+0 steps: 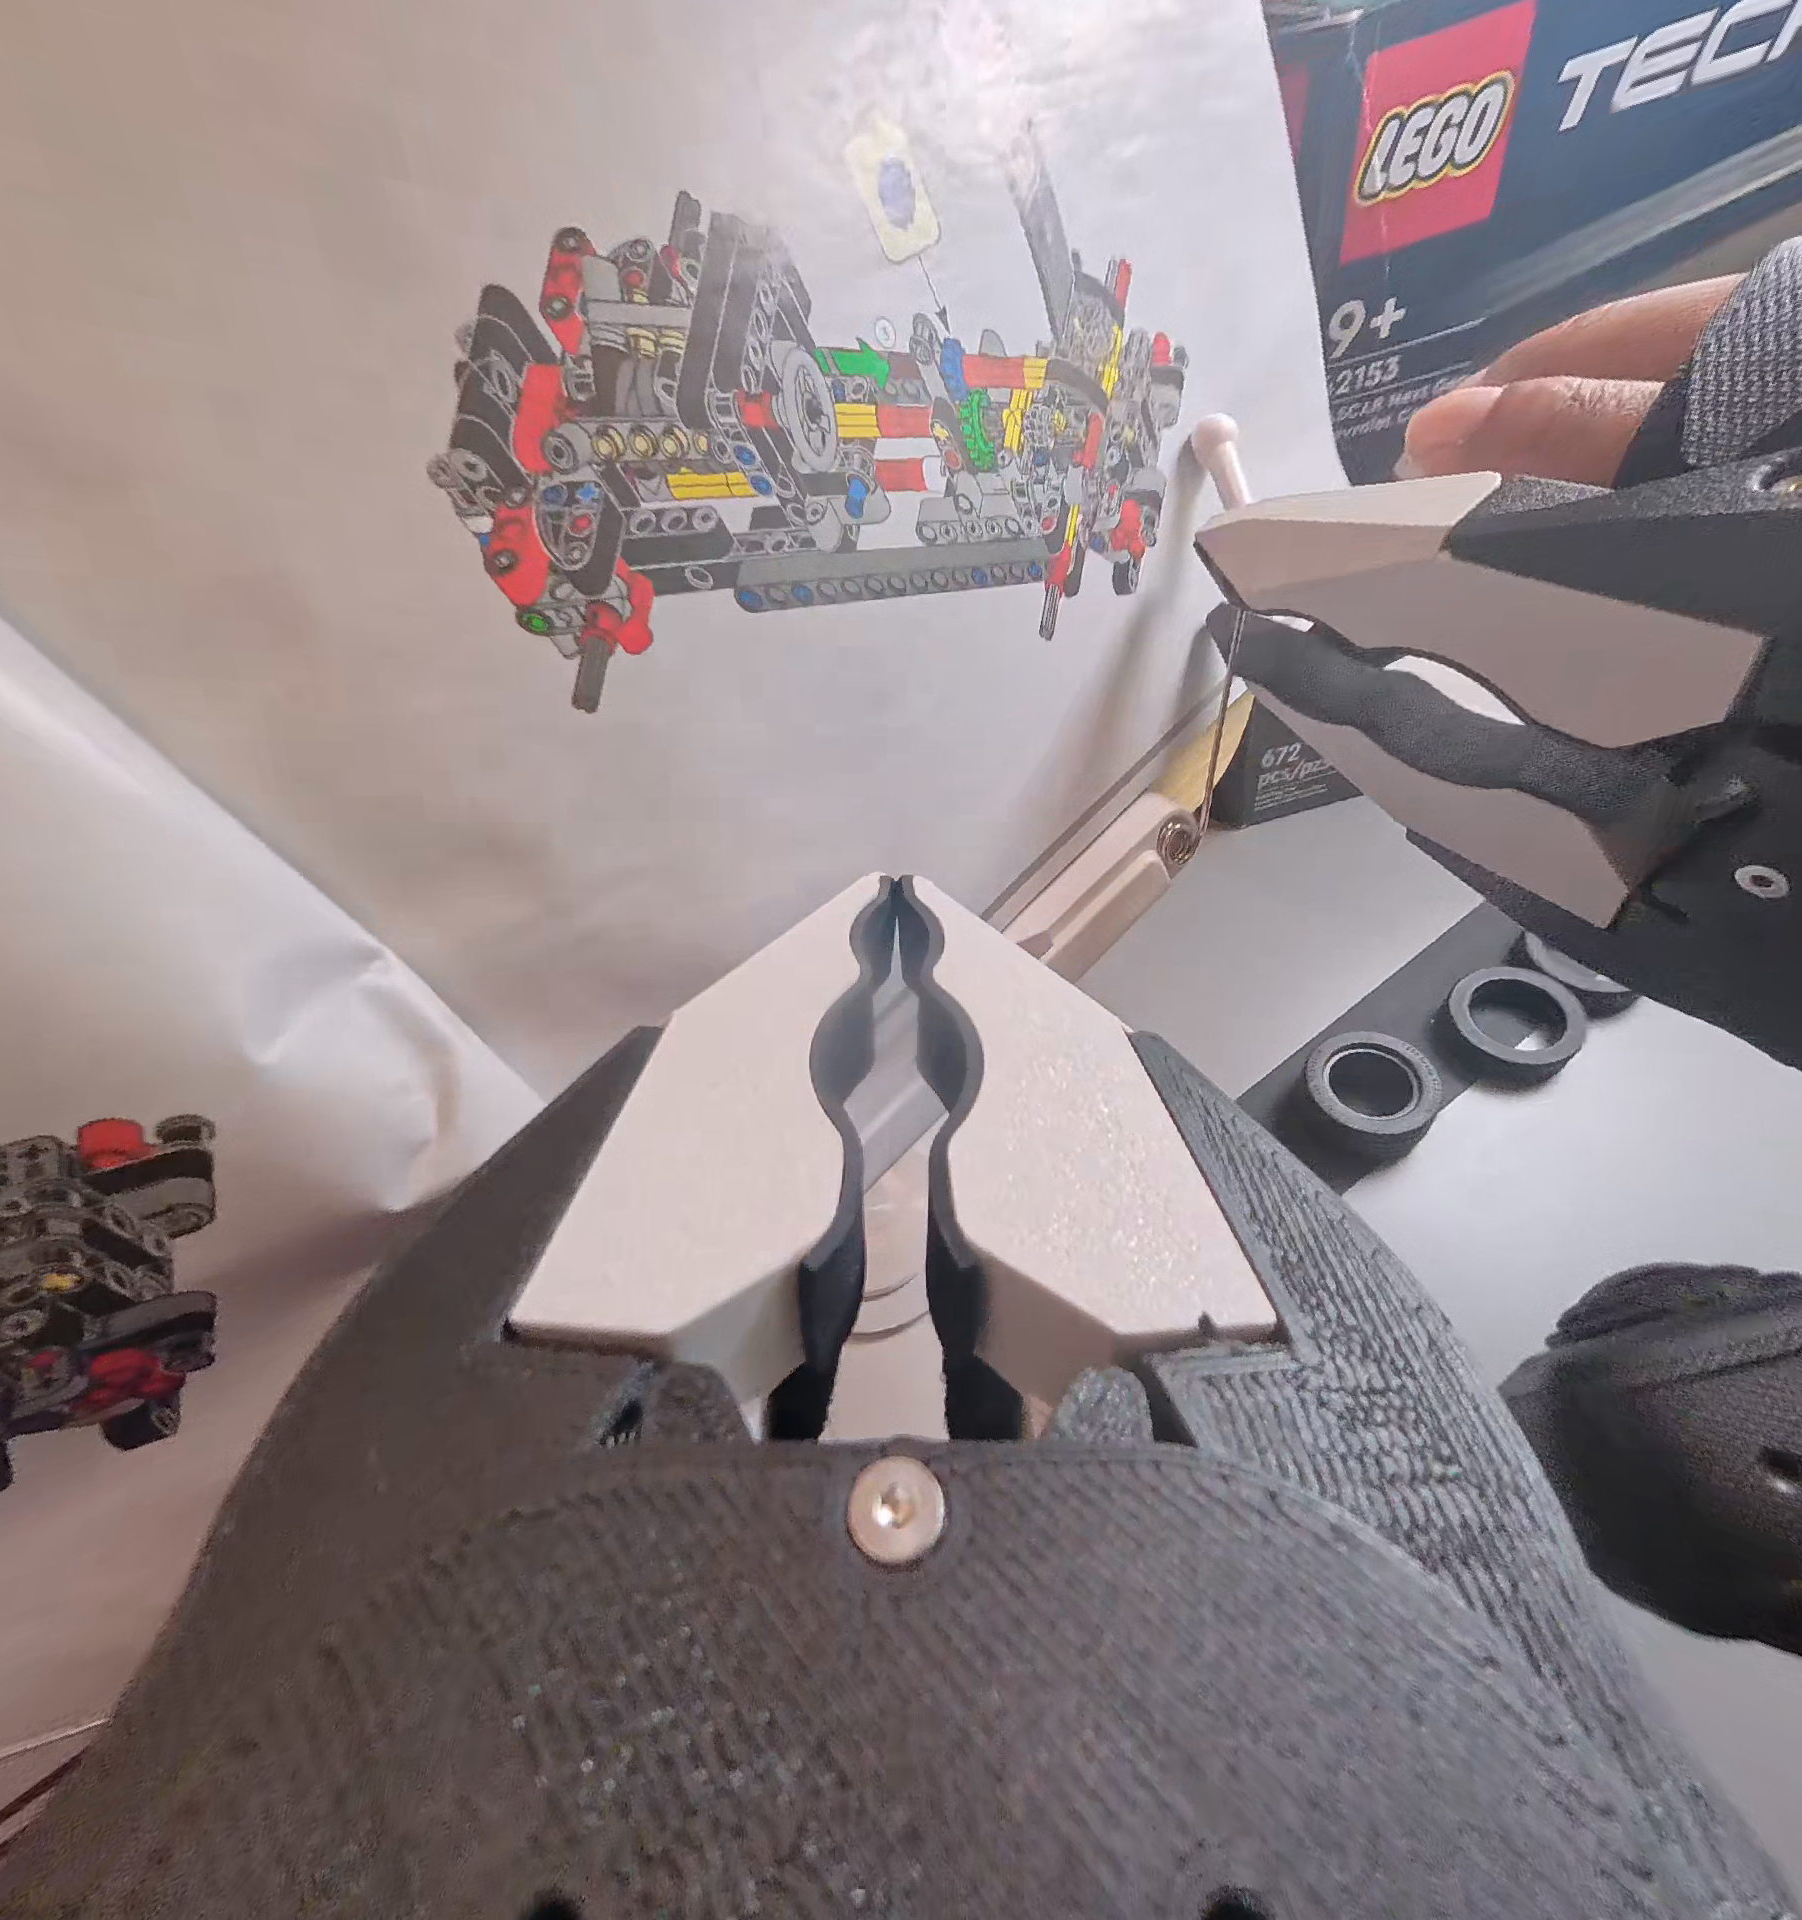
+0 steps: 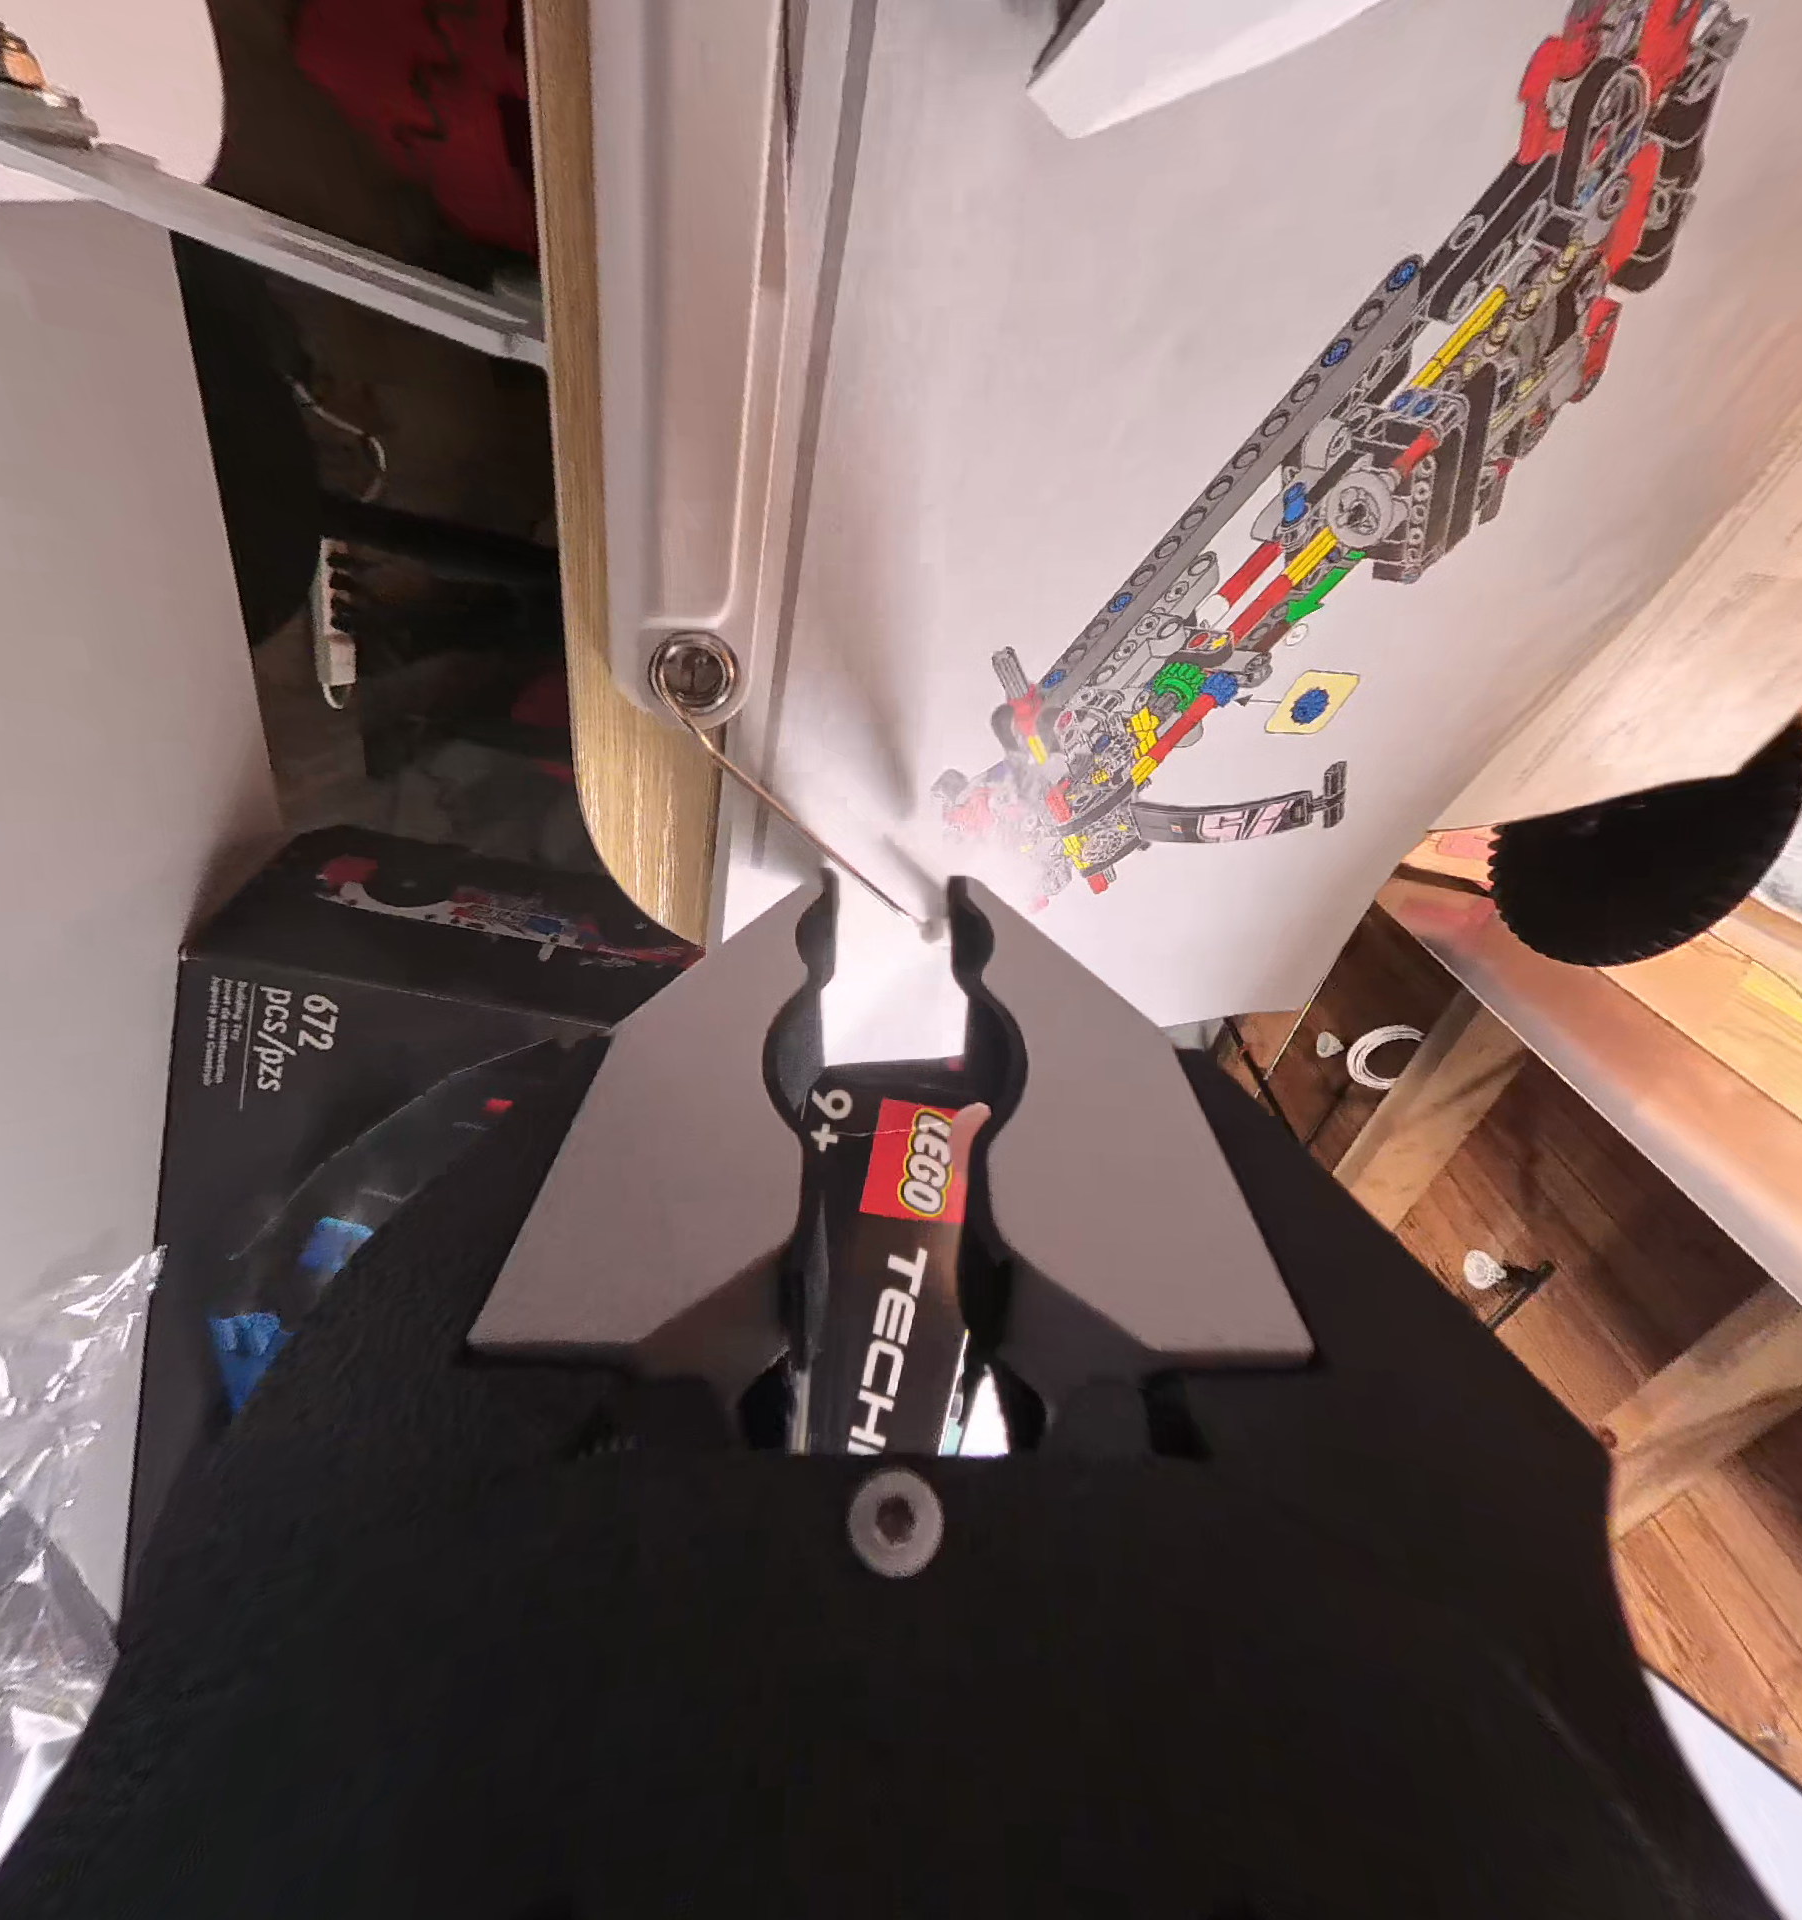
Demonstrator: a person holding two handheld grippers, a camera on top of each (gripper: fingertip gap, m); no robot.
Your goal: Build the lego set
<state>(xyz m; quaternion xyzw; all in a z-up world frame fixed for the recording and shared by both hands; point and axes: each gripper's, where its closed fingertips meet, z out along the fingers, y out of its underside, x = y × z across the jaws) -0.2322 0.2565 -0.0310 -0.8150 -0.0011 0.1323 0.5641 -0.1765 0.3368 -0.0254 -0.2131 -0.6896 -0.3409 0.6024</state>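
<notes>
The open instruction booklet point(image 1: 772, 727) stands on a wooden book stand point(image 1: 1094, 894) and shows a drawing of a car chassis point(image 1: 803, 436). My left gripper point(image 1: 897, 883) is shut just below that page, with nothing seen between its tips. My right gripper point(image 1: 1214, 582) reaches in from the right at the page's edge. In the right wrist view the right gripper point(image 2: 889, 909) is a little open, and the end of the stand's wire page holder point(image 2: 803, 831) lies between its fingertips, close to the right one. The booklet page point(image 2: 1136, 468) fills the space ahead.
The dark set box point(image 1: 1603, 208) stands behind the stand at the right; it also shows in the right wrist view point(image 2: 357, 1039). Two black tyres point(image 1: 1375, 1091) lie on the grey table. A clear plastic bag point(image 2: 24, 1455) lies at the left. A gloved hand point(image 1: 1603, 384) holds the right gripper.
</notes>
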